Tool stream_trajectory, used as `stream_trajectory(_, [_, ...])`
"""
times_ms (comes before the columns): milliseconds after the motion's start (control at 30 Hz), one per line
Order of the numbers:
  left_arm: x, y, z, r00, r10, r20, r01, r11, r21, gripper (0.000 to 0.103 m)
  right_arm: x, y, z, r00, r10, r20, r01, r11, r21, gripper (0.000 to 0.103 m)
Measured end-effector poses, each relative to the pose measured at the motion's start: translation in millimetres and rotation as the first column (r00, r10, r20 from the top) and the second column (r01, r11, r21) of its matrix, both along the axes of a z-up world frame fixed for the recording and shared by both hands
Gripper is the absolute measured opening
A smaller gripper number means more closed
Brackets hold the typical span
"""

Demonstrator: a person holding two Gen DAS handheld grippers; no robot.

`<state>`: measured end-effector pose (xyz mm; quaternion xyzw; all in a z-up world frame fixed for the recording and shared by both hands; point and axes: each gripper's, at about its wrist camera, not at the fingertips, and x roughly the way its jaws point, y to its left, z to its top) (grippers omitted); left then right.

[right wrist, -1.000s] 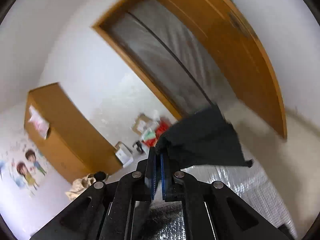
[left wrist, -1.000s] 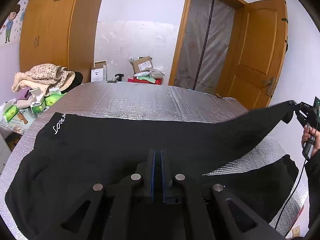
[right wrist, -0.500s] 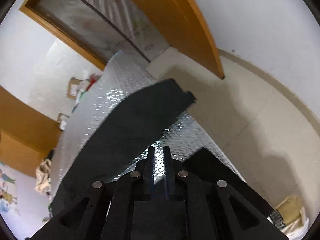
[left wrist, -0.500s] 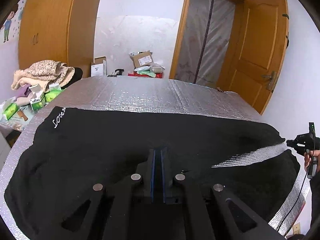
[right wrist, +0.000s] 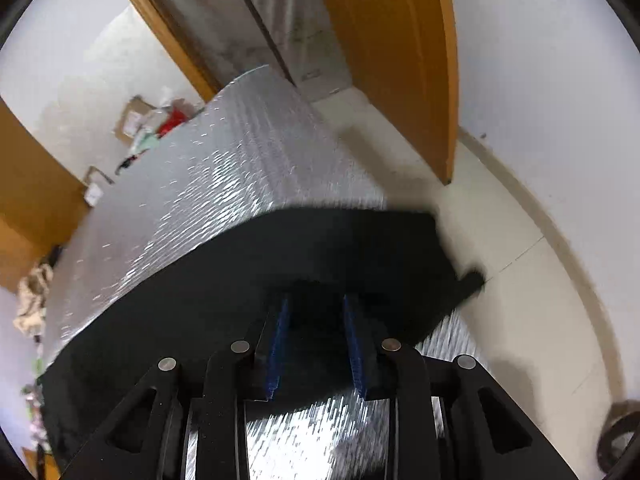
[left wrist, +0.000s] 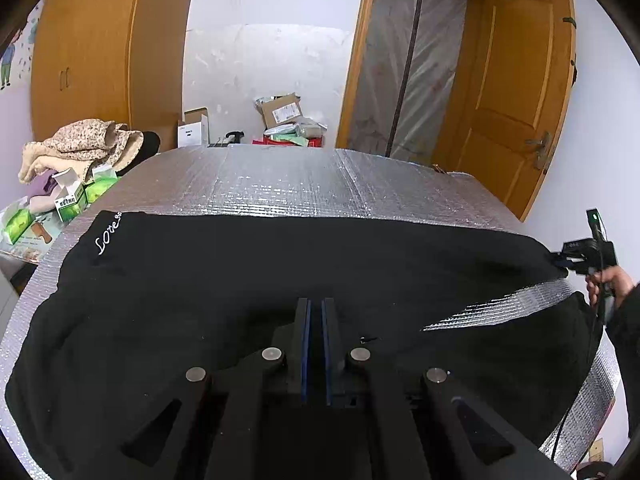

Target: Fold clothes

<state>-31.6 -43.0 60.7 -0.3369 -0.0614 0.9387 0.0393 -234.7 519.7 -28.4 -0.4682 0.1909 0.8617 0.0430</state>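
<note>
Black trousers [left wrist: 240, 288] with white script on the waistband lie spread on the silver-foil table [left wrist: 304, 184]. One leg reaches to the right edge, the other lies nearer me. My left gripper [left wrist: 316, 308] is shut, its tips low over the middle of the cloth; I cannot tell whether cloth is pinched. My right gripper [right wrist: 316, 304] is open, jaws wide apart over the end of the far trouser leg [right wrist: 320, 248], holding nothing. It also shows at the right edge of the left wrist view [left wrist: 560, 260], at the leg's end.
Clothes pile [left wrist: 80, 148] and small green-and-white boxes [left wrist: 68, 200] sit at the table's left. Cardboard boxes [left wrist: 280, 112] stand behind the table. An open wooden door [left wrist: 520, 96] is at the right, and a wardrobe [left wrist: 88, 52] at the left.
The right gripper lowered the lifted trouser leg onto the table and opened, letting it go. The left gripper stayed shut in place.
</note>
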Motion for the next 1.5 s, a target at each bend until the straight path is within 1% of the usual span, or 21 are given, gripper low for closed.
stream_trajectory(167, [-8,1,-7,1.000,0.007,0.027,-0.007,1.000,-0.007,0.004,-31,-5,-1,0.997,0.043,-0.060,-0.038,0.996,0.077,0.028])
stream_trajectory(267, [-11,2,-10,0.999,0.003,0.035,-0.003,1.000,-0.008,0.004,-35,-7,10,0.992,0.083,-0.095,-0.073,0.992,0.106,0.029])
stream_trajectory(333, [-12,4,-12,0.999,0.000,0.040,0.000,1.000,-0.008,0.004,-29,7,21,0.986,0.035,-0.162,-0.029,0.999,0.043,0.029])
stream_trajectory(400, [-14,5,-14,0.999,-0.003,0.044,0.003,1.000,-0.008,0.004,-20,22,23,0.982,-0.042,-0.185,0.038,0.999,-0.024,0.029])
stream_trajectory(567, [-18,9,-19,0.998,-0.016,0.057,0.017,1.000,-0.006,0.004,11,57,10,0.979,-0.148,-0.142,0.140,0.988,-0.068,0.029])
stream_trajectory(667, [-17,10,-19,0.998,-0.016,0.058,0.016,1.000,-0.007,0.004,26,76,-5,0.971,-0.221,-0.096,0.208,0.969,-0.131,0.030])
stream_trajectory(800, [-17,11,-19,0.998,-0.015,0.059,0.016,1.000,-0.009,0.004,35,83,-20,0.969,-0.238,-0.071,0.214,0.944,-0.252,0.031])
stream_trajectory(933, [-16,12,-19,0.998,-0.015,0.060,0.016,1.000,-0.012,0.004,27,77,-28,0.969,-0.245,-0.042,0.224,0.934,-0.278,0.031])
stream_trajectory(967, [-16,12,-19,0.998,-0.015,0.060,0.015,1.000,-0.012,0.004,23,75,-28,0.970,-0.242,-0.030,0.226,0.937,-0.266,0.023])
stream_trajectory(1000, [-16,12,-19,0.998,-0.015,0.061,0.015,1.000,-0.013,0.004,19,72,-27,0.970,-0.240,-0.026,0.226,0.941,-0.252,0.011])
stream_trajectory(1033, [-16,12,-19,0.998,-0.014,0.061,0.015,1.000,-0.013,0.004,18,68,-20,0.970,-0.238,-0.044,0.222,0.947,-0.232,0.006])
stream_trajectory(1100, [-16,13,-19,0.998,-0.015,0.061,0.015,1.000,-0.013,0.004,16,60,-5,0.969,-0.229,-0.098,0.206,0.958,-0.198,0.006])
stream_trajectory(1133, [-15,13,-19,0.998,-0.015,0.059,0.016,1.000,-0.012,0.004,20,52,12,0.963,-0.202,-0.181,0.165,0.966,-0.199,0.006])
stream_trajectory(1167, [-14,13,-19,0.998,-0.016,0.058,0.017,1.000,-0.011,0.004,26,44,30,0.947,-0.167,-0.275,0.114,0.973,-0.200,0.006])
stream_trajectory(1233, [-13,13,-18,0.998,-0.018,0.055,0.019,1.000,-0.008,0.004,46,26,71,0.864,-0.065,-0.499,-0.032,0.982,-0.184,0.005])
stream_trajectory(1267, [-12,14,-18,0.998,-0.019,0.053,0.019,1.000,-0.006,0.004,52,21,82,0.838,-0.033,-0.545,-0.049,0.990,-0.136,0.005])
stream_trajectory(1300, [-12,14,-18,0.998,-0.020,0.052,0.020,1.000,-0.005,0.004,55,19,88,0.830,-0.012,-0.557,-0.051,0.994,-0.098,0.005])
stream_trajectory(1333, [-11,14,-17,0.999,-0.021,0.050,0.021,1.000,-0.004,0.004,45,25,77,0.881,-0.032,-0.473,-0.016,0.995,-0.096,0.005])
stream_trajectory(1367, [-11,14,-17,0.999,-0.022,0.049,0.022,1.000,-0.002,0.004,37,32,67,0.918,-0.054,-0.394,0.020,0.996,-0.090,0.006])
stream_trajectory(1433, [-9,14,-17,0.999,-0.024,0.046,0.024,1.000,0.000,0.004,38,42,45,0.951,-0.106,-0.291,0.087,0.993,-0.077,0.006])
stream_trajectory(1500, [-9,14,-17,0.999,-0.022,0.049,0.022,1.000,-0.001,0.004,38,53,23,0.970,-0.160,-0.186,0.152,0.987,-0.057,0.009])
